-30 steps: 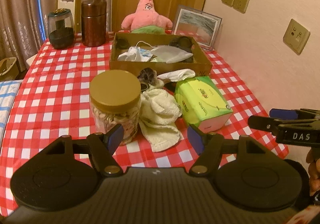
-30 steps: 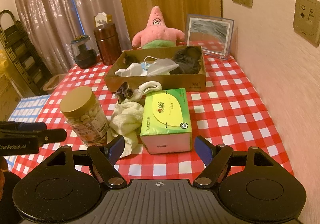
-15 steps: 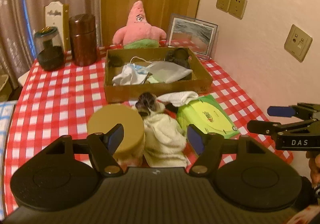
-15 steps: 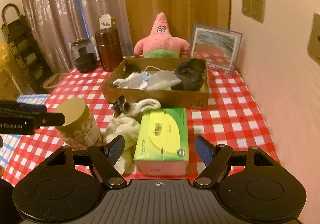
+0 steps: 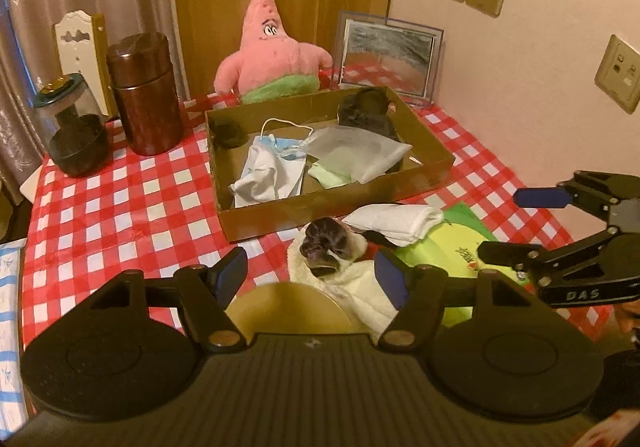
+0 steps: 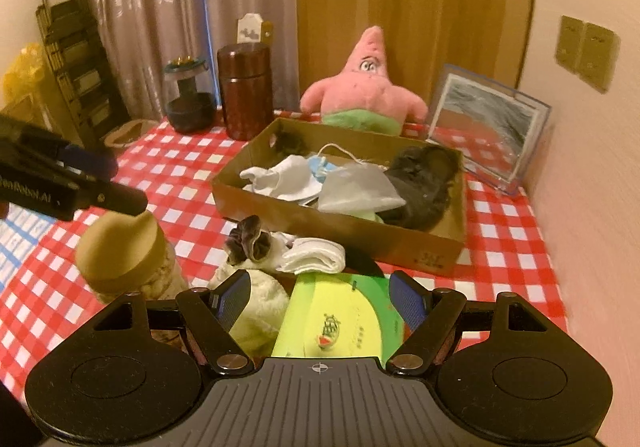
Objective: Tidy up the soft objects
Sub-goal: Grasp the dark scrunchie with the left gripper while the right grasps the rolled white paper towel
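Both fingers apart above scrunchie (image 5: 326, 249).

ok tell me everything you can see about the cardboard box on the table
The cardboard box is a shallow, open-topped brown tray, flat on the checked tablecloth in front of the pink plush star. Inside lie a crumpled face mask, a grey pouch, a dark furry item and a small dark ball. A folded white cloth lies against its near wall.
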### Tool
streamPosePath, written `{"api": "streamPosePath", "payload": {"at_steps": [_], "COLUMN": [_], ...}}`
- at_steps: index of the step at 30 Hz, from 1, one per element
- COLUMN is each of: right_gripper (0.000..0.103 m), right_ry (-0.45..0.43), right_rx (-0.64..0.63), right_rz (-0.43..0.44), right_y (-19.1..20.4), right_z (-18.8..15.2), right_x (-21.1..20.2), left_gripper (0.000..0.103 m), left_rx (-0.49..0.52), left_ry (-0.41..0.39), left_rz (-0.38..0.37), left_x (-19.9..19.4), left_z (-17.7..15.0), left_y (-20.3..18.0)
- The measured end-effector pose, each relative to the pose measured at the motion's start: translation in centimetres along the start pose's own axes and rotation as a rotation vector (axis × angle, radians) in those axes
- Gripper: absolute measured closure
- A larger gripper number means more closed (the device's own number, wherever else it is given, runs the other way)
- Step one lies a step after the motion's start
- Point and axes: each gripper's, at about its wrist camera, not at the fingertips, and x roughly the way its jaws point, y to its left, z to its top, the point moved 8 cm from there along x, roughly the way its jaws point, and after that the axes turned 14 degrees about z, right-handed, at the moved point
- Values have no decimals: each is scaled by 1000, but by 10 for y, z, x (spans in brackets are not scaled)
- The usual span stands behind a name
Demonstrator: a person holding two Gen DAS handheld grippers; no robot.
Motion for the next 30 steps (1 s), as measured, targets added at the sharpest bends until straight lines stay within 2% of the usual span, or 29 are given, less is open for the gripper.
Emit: {"api": "streamPosePath", "payload": {"at_steps": [13,20,22,24,28,30], "right_gripper": [27,28,47,50,72,75], "right_ry": [36,67,71,79,86,76], "right_rx": [-4,33,37,39,33,33], "right_rz": [23,10,10,13,3,3], "right_y": [-21,-32,-33,-34,-36,-36], "right_z": [-1,-1,-1,0,-1,1], "right_x": [84,110,114,116,115,110], "left_gripper": [36,36,36,36,36,36], "left_rx": [62,84,92,104,121,135], "left_ry": [19,40,48,57,82,99], "left_rz": [-6,-18,-24,-33,-62,-74], "left_x": [44,58,61,64,71,75], "left_z": [12,15,16,17,23,25], "left_y": [9,9,8,6,2,1]}}
